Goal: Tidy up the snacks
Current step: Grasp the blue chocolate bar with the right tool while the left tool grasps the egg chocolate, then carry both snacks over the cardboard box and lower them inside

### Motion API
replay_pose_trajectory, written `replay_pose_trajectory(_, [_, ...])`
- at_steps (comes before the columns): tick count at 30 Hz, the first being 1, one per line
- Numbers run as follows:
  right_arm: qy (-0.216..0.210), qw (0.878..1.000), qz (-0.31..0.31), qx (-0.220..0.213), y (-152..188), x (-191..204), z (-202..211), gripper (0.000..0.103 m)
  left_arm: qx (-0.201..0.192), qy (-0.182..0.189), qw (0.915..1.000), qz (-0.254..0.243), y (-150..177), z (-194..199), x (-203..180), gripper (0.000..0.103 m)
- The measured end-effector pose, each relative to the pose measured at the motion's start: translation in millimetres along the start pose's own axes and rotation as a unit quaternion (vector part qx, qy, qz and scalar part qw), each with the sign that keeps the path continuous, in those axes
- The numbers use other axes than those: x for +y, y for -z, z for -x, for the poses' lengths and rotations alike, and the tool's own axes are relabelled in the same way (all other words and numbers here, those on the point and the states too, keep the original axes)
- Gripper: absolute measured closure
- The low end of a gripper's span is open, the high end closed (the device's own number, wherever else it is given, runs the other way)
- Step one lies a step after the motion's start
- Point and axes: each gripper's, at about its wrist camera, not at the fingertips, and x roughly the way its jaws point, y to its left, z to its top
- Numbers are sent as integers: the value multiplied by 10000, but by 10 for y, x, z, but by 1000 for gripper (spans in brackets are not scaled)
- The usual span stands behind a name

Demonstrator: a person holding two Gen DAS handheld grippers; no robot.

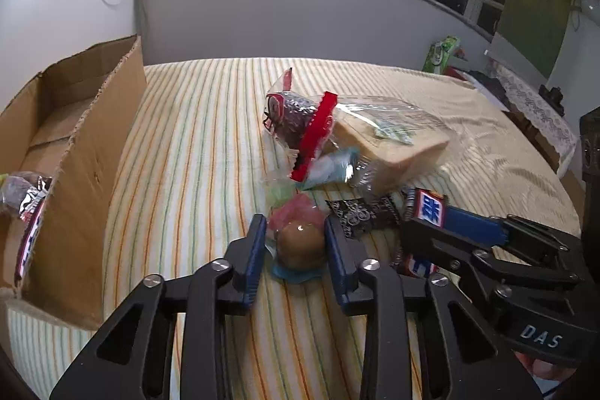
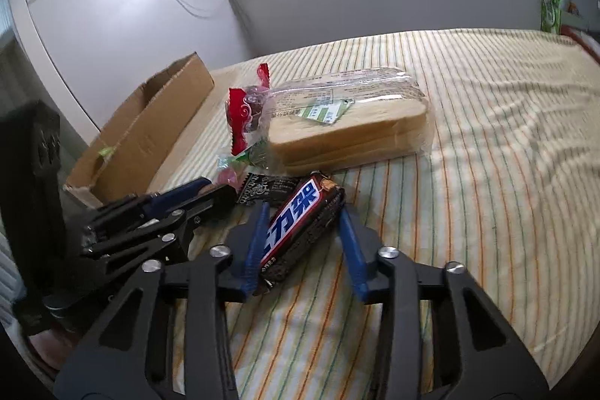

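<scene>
On the striped bed cover (image 1: 195, 145) lies a round brown snack (image 1: 300, 244) in a clear wrapper with pink and teal ends. My left gripper (image 1: 296, 231) is shut on it, a pad against each side. A dark chocolate bar (image 2: 300, 223) with a blue-and-white label lies slantwise between the fingers of my right gripper (image 2: 303, 212). That gripper is shut on it, the left pad against its side and the right pad at its far end. In the left wrist view the right gripper (image 1: 412, 227) reaches in from the right with the bar (image 1: 431, 212).
An open cardboard box (image 1: 93, 156) stands at the left with wrapped snacks (image 1: 22, 197) inside. Beyond the grippers lie a bag of sliced bread (image 2: 337, 134), a red-trimmed clear bag (image 2: 243, 111) and a dark patterned packet (image 2: 262, 190). A green pack (image 2: 551, 10) stands far right.
</scene>
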Motion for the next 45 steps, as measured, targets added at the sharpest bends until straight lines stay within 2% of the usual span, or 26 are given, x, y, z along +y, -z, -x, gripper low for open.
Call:
replay_pose_trajectory(2, [-40, 9999, -65, -90, 28, -26, 59, 73, -64, 12, 10000, 23, 29, 23, 10, 78])
replay_pose_trajectory(10, [49, 9993, -163, -332, 76, -89, 305, 80, -128, -4, 9999, -1, 34, 14, 5, 78])
replay_pose_trajectory(19, [249, 9976, -210, -610, 105, -157, 566, 82, -204, 20, 9998, 29, 69, 46, -4, 78])
replay_pose_trajectory(24, [417, 9951, -126, -888, 125, -151, 625, 82, -541, -122, 9985, 1, 108, 188, -45, 78])
replay_pose_trajectory(28, [345, 9944, -223, -977, 125, -222, 617, 82, -702, -238, 9972, -140, 131, 291, -127, 78])
replay_pose_trajectory(33, [354, 9925, -222, -1148, 101, -217, 703, 82, -653, -292, 9973, -181, 95, 337, -187, 78])
replay_pose_trajectory(38, [449, 9873, -6, -1523, -23, -40, 1045, 82, -855, -337, 9954, -270, -44, 597, -280, 78])
replay_pose_trajectory(45, [604, 9775, 378, -1984, -190, 355, 1555, 82, -1519, -301, 9870, -430, -224, 1300, -374, 78])
